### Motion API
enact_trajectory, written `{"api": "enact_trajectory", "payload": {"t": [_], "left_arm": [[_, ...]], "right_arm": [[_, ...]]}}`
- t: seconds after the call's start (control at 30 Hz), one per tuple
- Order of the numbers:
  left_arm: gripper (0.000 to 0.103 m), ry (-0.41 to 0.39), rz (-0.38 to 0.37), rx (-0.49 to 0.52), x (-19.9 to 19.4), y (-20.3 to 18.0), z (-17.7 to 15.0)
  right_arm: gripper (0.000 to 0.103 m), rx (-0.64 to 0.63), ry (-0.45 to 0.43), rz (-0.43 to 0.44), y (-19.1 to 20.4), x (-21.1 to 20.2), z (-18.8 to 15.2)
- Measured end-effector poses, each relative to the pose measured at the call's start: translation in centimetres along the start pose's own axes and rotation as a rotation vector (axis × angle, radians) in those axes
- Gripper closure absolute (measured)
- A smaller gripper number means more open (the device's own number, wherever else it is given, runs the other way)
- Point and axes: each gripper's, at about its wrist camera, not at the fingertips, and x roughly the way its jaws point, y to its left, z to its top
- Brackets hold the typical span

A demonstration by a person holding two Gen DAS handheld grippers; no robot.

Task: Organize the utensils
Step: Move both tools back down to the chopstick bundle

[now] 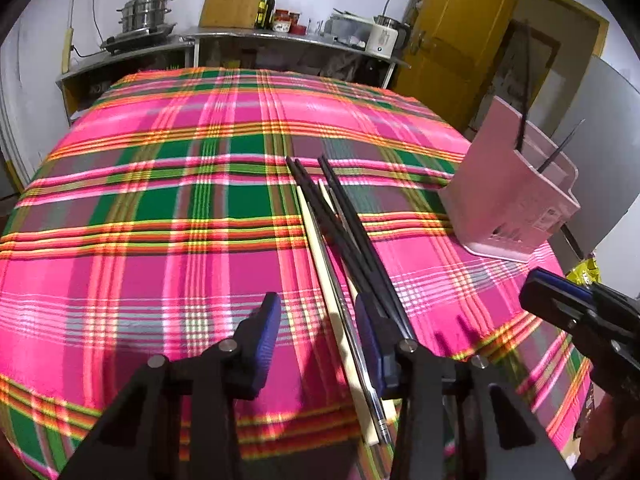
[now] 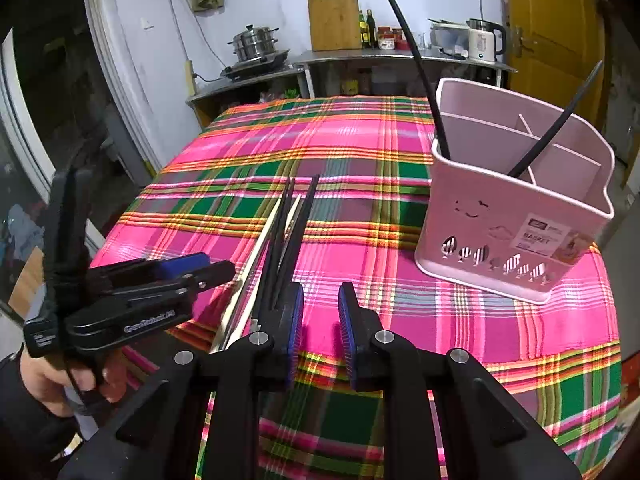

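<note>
Left wrist view: The left tongs (image 1: 320,316) were observed part open above the plaid-covered surface (image 1: 160,200). A bundle of chopsticks (image 1: 340,236) was seen lying on the cloth, running from 12 o'clock toward 6 o'clock of the frame, with its near end passing between the blue pads (image 1: 269,336). The pale and metal sticks lay in the gap close to the right-hand pad; no pressure on them was seen, so nothing was judged to be held. A pink utensil basket (image 1: 508,208) was noted at 2 o'clock, standing on the cloth well apart from the bundle, with two dark chopsticks (image 1: 522,128) leaning in it. The right tongs (image 1: 560,300) were seen at 3 o'clock.

Right wrist view: The right tongs (image 2: 320,332) were recorded part open, with only cloth visible between the pads; nothing was gripped. The chopstick bundle was located at 10 o'clock of the tongs, just beside the left-hand pad. The basket was seen at 2 o'clock, upright, one dark stick in a front compartment and one leaning across a divider. The left tongs, carried by a hand (image 2: 52,380), were noted at 9 o'clock, just beside the bundle.
</note>
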Motion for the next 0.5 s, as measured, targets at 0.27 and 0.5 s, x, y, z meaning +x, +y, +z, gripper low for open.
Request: {"api": "enact_trajectory", "payload": {"t": [0.27,0.5], "left_arm": [[0.07,0.006,0.032,0.014,2.4,0.1,1.0],[0.085,-0.009,0.105,0.047,2.5,0.5,0.9]], "right_arm": [[0.084,0.009,0.03,0.005,0.0,1.7,0.1],[0.084,0.005,0.046,0.007,0.3,3.1,0.5]]}}
